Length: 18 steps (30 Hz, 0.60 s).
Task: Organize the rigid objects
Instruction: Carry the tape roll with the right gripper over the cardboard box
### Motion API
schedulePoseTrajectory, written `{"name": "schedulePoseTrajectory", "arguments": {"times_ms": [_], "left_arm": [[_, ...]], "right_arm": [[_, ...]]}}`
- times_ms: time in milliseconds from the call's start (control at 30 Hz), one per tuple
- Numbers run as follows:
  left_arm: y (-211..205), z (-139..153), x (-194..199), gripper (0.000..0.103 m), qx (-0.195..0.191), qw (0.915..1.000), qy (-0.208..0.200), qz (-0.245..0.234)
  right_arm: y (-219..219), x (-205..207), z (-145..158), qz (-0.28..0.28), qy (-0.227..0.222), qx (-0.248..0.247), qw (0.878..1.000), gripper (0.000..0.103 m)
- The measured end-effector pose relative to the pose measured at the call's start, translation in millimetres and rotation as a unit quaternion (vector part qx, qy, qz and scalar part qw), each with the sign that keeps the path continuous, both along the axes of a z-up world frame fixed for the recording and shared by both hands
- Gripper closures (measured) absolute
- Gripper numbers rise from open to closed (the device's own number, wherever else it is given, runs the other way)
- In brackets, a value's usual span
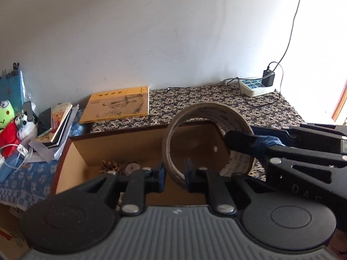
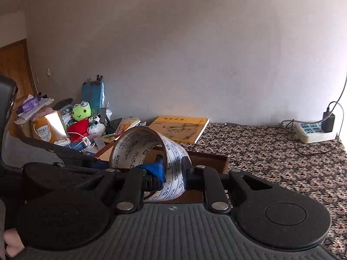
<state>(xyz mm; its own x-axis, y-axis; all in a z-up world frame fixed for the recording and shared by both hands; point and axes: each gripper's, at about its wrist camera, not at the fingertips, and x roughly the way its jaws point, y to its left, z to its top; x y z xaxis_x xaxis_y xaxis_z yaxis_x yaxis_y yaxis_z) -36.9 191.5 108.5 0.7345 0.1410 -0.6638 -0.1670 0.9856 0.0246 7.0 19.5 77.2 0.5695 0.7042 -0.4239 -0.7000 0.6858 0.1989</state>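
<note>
1. Far left: clutter pile with a green frog plush (image 1: 6, 113) and stacked books (image 1: 56, 124), beside a wooden box (image 1: 121, 143).
2. Yellow book (image 1: 118, 104) lies flat on the patterned tablecloth (image 1: 271, 112), behind the box.
3. Box is open-topped; a pine cone (image 1: 110, 166) and a small round item sit on its floor.
4. Tape roll (image 1: 208, 143) is held upright in the air over the box's right part. Wide brown ring, nearly used up, thin wall; white inner liner with blue printed text and small squares.
5. Left gripper (image 1: 174, 174) is clamped on the roll's lower rim, one finger inside the ring, one outside.
6. Right gripper (image 2: 171, 171) grips the roll's right wall, blue-wrapped finger (image 2: 155, 170) inside, other finger outside, pinching the band.
7. Right wrist view: the roll (image 2: 149, 149) looks twisted by the fisheye, liner print readable in part.
8. Far right: white power strip (image 1: 256, 87) with a black charger plugged in, by the wall.
</note>
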Motion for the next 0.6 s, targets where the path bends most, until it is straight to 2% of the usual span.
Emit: {"name": "schedulePoseTrajectory", "arguments": {"times_ms": [133, 267, 433, 600], "left_arm": [[36, -20, 32, 0.09, -0.012, 0.9989, 0.042, -0.018], [65, -47, 64, 0.09, -0.042, 0.9938, 0.097, -0.034], [81, -84, 93, 0.09, -0.063, 0.9836, 0.164, -0.041], [91, -105, 108, 0.09, -0.067, 0.9778, 0.196, -0.033]], "right_arm": [[33, 23, -12, -0.011, 0.046, -0.021, 0.999, 0.103], [60, 46, -29, -0.023, 0.099, -0.05, 0.994, 0.103], [84, 71, -54, -0.037, 0.168, -0.091, 0.981, 0.103], [95, 85, -75, -0.046, 0.221, -0.098, 0.969, 0.103]]}}
